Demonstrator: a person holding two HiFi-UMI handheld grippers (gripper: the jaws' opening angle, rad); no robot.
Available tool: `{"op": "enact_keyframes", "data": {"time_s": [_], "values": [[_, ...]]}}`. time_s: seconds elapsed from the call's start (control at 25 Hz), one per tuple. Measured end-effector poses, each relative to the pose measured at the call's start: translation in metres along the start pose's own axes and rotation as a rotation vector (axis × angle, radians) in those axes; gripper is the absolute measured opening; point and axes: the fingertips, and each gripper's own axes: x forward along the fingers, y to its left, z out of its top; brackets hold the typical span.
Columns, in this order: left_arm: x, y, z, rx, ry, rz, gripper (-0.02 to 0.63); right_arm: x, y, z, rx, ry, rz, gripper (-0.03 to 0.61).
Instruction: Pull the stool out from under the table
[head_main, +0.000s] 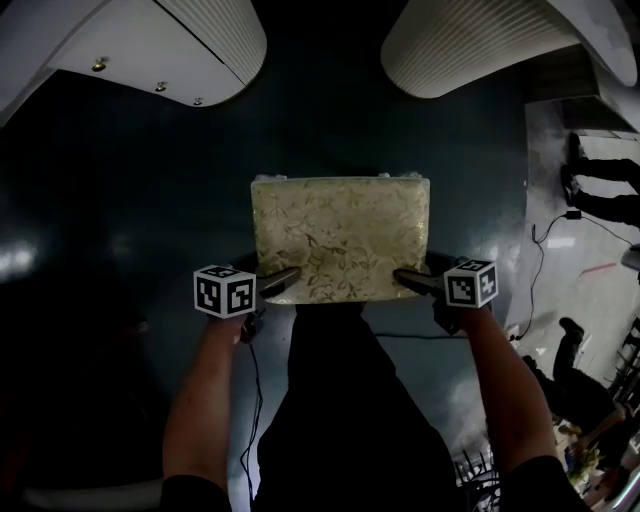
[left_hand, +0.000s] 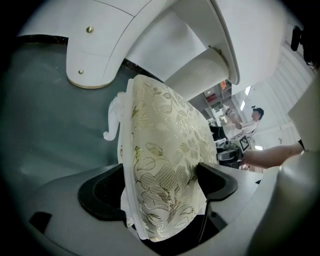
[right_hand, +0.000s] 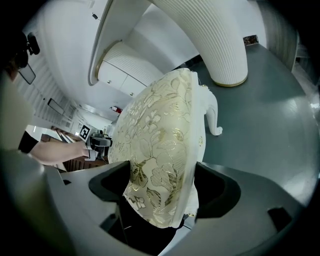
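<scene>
— Where did we have the stool (head_main: 340, 238)?

— Right in front of us, on the dark floor (head_main: 120, 230). Its long axis ran across us, left to right. The table (head_main: 200, 45) lay past the stool's far edge, and from above none of the stool seemed to be under it.

— And our claws?

— The left claw (left_hand: 159, 190) was clamped on the stool's near-left corner, the right claw (right_hand: 164, 191) on its near-right corner. Each pinched the stool through its thickness, one jaw on the flowered cushion (left_hand: 165, 145), the other against the underside.

— Which was nearer?

— Neither. They sat level, one at each end of the stool's near edge.

— So the pull?

— We judged it should run straight back from the stool toward us, both claws together, or the stool would swing round.
</scene>
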Motion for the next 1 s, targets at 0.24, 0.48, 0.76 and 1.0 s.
{"op": "enact_keyframes", "data": {"time_s": [0.24,0.48,0.76,1.0], "values": [[-0.007,0.0,0.002,-0.039,-0.026,0.051,0.443,-0.001,0.0,-0.007,0.021,0.024,-0.045,0.341],[-0.011,-0.003,0.012,0.012,-0.138,0.121,0.443,-0.006,0.003,0.003,-0.017,-0.073,-0.06,0.342],[-0.015,-0.002,0.014,0.066,-0.133,0.156,0.443,-0.002,0.008,-0.005,-0.042,-0.111,-0.084,0.342],[-0.013,-0.004,0.009,0.023,-0.184,0.15,0.443,-0.008,0.006,0.006,-0.104,-0.089,-0.085,0.342]]}}
